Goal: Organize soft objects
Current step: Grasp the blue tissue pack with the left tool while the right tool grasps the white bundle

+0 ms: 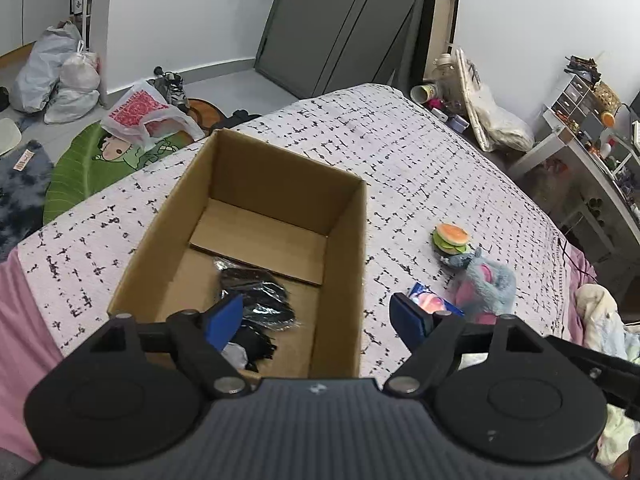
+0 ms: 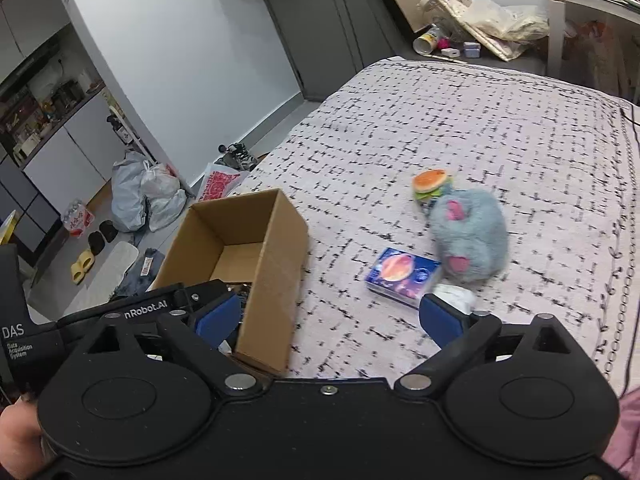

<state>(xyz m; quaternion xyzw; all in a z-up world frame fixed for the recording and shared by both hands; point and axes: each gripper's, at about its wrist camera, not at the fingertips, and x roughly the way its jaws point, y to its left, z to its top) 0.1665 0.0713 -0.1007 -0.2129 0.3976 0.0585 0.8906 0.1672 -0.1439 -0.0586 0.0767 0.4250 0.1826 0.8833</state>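
Both claws open and empty: left gripper (image 1: pixel 318 320) over the near end of the cardboard box (image 1: pixel 344 216), right gripper (image 2: pixel 328 320) over the box's near corner and the patterned bedspread (image 2: pixel 480 120).

Possible trouble from here:
- Snagging a finger on the box wall when swinging across to the toys; the wall stands right between the pads.
- Taking the blue tissue pack (image 2: pixel 402 276) and the fluffy blue plush (image 2: pixel 472 236) together, as they lie touching.
- Nudging the burger toy (image 2: pixel 430 184), tucked against the plush's far side.

Black shiny item (image 1: pixel 256 296) already inside the box, under the left claw. Remaining soft things ahead and right of the right claw, near but not between its pads.
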